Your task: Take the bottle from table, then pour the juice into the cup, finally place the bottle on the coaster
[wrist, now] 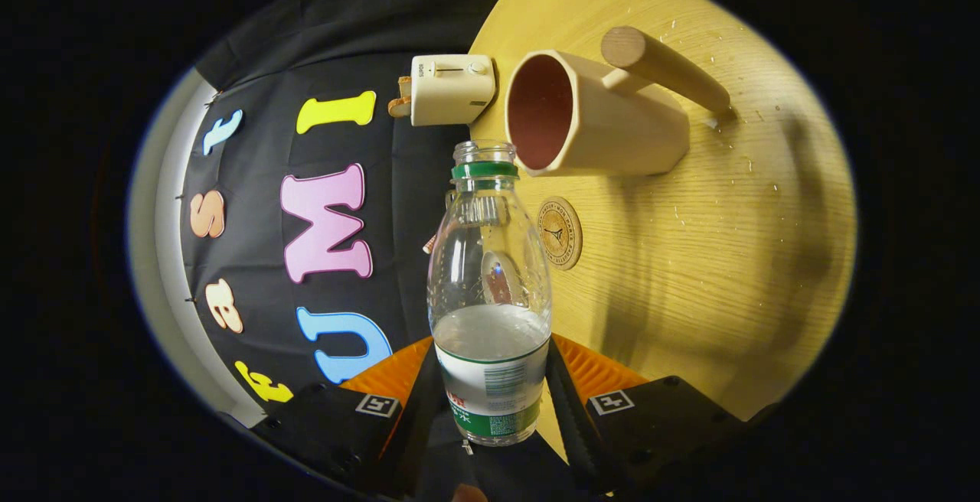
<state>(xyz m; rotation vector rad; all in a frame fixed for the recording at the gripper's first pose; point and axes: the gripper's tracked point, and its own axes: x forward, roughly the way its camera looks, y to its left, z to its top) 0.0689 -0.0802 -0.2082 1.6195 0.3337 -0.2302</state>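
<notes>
Beyond tool-held point(490, 402) bottle point(490, 288): cup point(597, 115), toaster point(452, 89).

The toaster point(452, 89) reads "SUPER"; the bottle point(490, 288) label is illegible.

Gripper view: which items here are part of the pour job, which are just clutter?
Job:
- bottle, uncapped, part full, clamped between the fingers of the gripper
- cup with its stick handle, just beyond the bottle's mouth
- coaster, bare, on the table beside the bottle

Clutter:
- toaster at the table's edge, next to the cup
</notes>
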